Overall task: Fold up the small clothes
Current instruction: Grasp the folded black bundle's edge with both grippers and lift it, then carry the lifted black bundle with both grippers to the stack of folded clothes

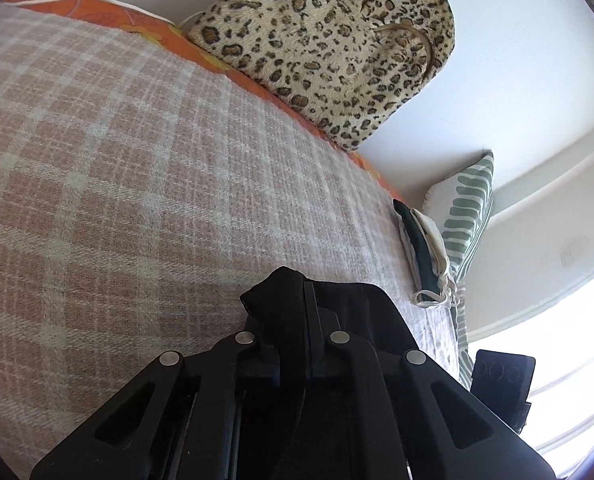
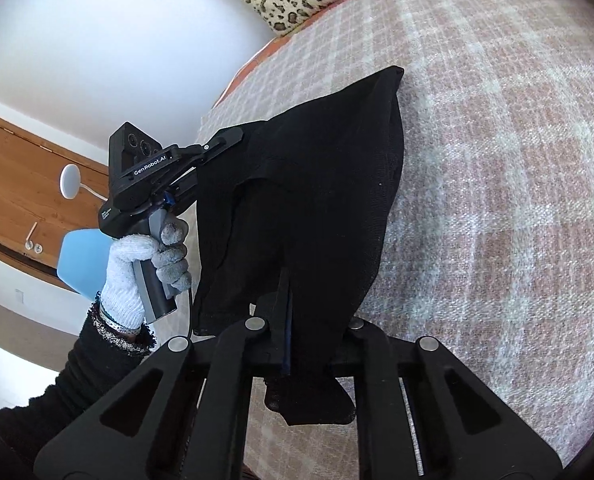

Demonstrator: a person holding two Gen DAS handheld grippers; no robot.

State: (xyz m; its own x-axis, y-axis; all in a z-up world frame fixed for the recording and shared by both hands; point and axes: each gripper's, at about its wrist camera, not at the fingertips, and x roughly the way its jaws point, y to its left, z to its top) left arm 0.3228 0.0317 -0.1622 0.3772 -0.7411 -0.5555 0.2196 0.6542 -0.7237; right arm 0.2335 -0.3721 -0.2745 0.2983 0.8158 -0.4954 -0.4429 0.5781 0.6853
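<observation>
A black knit garment (image 2: 317, 200) hangs lifted above a bed's pink-and-white checked blanket (image 2: 497, 160), pinched at one edge by the left tongs (image 2: 233, 136) and at another by the right tongs (image 2: 287, 320), both clamped tight on the cloth. The thin, open-weave fabric sags in a slack pouch between the two grips, one corner poking up. With so little cloth caught in each pinch, an uneven pull could, by the look of it, slide an edge free and drop the garment crumpled.
</observation>
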